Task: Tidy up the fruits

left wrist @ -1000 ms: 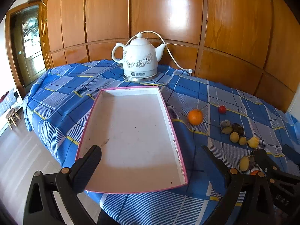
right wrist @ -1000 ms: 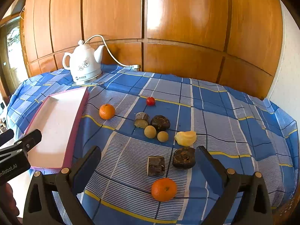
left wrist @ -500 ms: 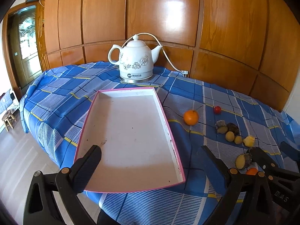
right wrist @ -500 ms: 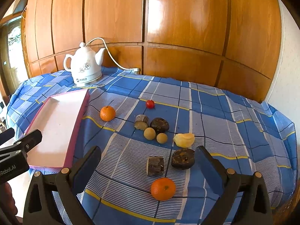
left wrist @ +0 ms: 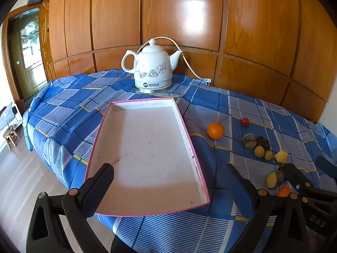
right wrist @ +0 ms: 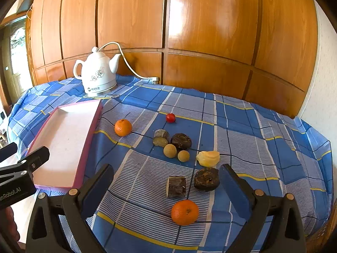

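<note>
1. Right wrist view: the right gripper (right wrist: pixel 166 181) hangs with fingers apart above the near orange (right wrist: pixel 185 212); the round fruit may roll away if nudged.
2. The left gripper (left wrist: pixel 168 181), also apart, hovers over the empty tray (left wrist: pixel 147 147) on the left.

Glossy wood panelling (right wrist: pixel 210 31), checked cloth (right wrist: pixel 242 126)

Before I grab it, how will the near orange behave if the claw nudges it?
The near orange looks round and sits free on the flat cloth, so it will probably roll. Its skin looks firm, so it should stand a gentle squeeze. The right claw is open and looks wide enough to straddle it.
</note>
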Tool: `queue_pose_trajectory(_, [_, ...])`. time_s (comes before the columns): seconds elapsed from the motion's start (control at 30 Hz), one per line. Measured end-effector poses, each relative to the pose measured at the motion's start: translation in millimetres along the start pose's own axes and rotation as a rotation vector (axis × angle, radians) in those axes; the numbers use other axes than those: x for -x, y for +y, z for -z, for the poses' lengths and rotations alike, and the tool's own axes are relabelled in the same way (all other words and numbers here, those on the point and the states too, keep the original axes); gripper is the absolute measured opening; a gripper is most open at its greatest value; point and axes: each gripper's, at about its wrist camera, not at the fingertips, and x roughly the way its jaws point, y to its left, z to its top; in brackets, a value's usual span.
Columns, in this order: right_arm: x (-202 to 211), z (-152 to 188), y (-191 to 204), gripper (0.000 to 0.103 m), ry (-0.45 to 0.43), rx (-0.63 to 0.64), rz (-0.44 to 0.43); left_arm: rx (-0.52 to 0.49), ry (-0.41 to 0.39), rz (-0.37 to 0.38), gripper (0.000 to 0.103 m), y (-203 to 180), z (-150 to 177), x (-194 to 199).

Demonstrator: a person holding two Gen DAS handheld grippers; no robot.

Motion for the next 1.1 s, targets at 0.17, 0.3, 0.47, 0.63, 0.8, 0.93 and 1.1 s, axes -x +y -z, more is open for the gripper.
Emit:
queue_pose_trajectory(0.17, [1, 0, -1, 0.102, -0.004, -0.004, 0.000, -0.003, -0.001, 0.009, 0.103, 0, 0, 1])
queue_pose_trajectory(0.3, [1, 0, -2, 0.102, -0.004, -0.008, 0.000, -0.003, -0.003, 0.011, 0.103, -1, 0, 2])
queue_pose_trajectory(0.47, [0, -1, -2, 0.102, -0.001, -0.006, 0.000, 0.000, -0.001, 0.015, 0.103, -2, -1, 1])
queue_pose_trajectory(0.63, [1, -1, -2, 0.102, -0.002, -0.010, 0.005, 0.008, 0.000, 0.020, 0.103, -1, -1, 1])
queue_pose_trajectory(0.8, [2, -2, -2, 0.102, -0.003, -0.009, 0.005, 0.005, 0.006, 0.025, 0.103, -3, 0, 1])
queue_pose_trajectory(0.93, [1, -2, -4, 0.102, -0.001, -0.011, 0.002, -0.005, 0.008, 0.037, 0.103, -7, 0, 1])
queue_pose_trajectory(1.1, [0, -1, -6, 0.102, 0.003, -0.016, -0.002, -0.022, 0.006, 0.044, 0.103, -11, 0, 1])
